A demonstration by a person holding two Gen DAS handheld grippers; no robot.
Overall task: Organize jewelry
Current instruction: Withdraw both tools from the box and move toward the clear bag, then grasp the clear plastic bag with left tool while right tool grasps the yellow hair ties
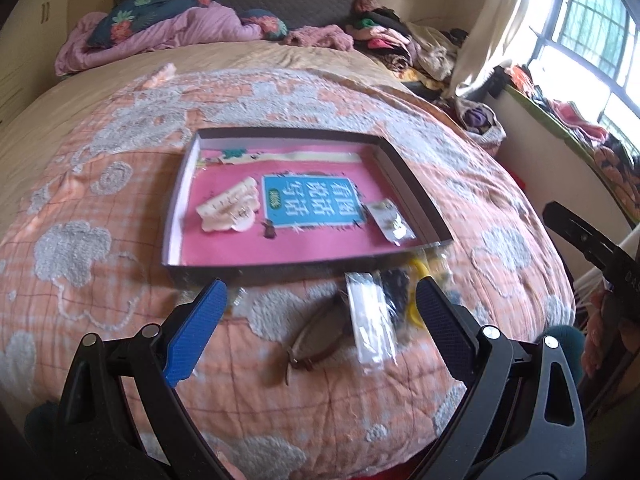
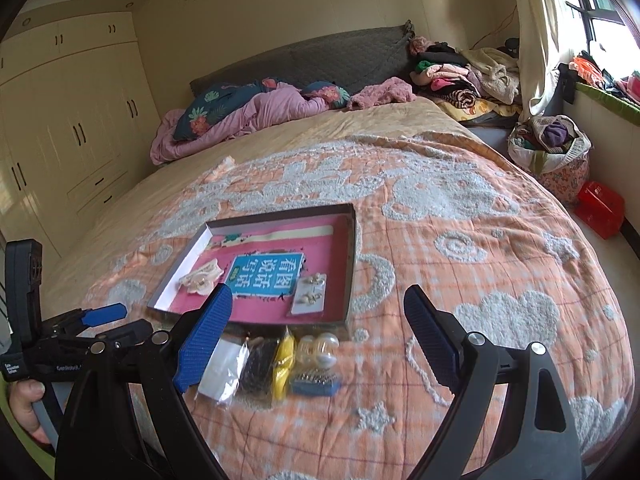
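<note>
Both tools stand over an orange-and-grey quilt (image 2: 460, 248) on a bed. The left gripper (image 1: 320, 300) has its jaws spread wide with nothing between the pads; the right gripper (image 2: 318, 312) is likewise wide apart and empty. A shallow box lid (image 1: 404, 176) with a pink floor lies on the quilt at twelve o'clock from the left gripper. Inside it, a cream hair clip (image 1: 230, 210) rests at the nine o'clock side, a blue printed label (image 1: 310, 202) sits at centre, and a small earring card (image 1: 390, 220) lies in the four o'clock corner, touching the wall. In the right wrist view, loose items sit outside the lid, just beside its near wall at six o'clock: a clear white packet (image 2: 220, 364), a dark packet (image 2: 260, 364), a yellow item (image 2: 285, 360), a pack of pearl pieces (image 2: 318, 350) and a blue strip of studs (image 2: 314, 384). In the left wrist view, a brown bracelet (image 1: 316, 340) lies between the open jaws, touching neither pad. A hand (image 2: 24, 408) grips the left tool's handle at eight o'clock in the right wrist view.
</note>
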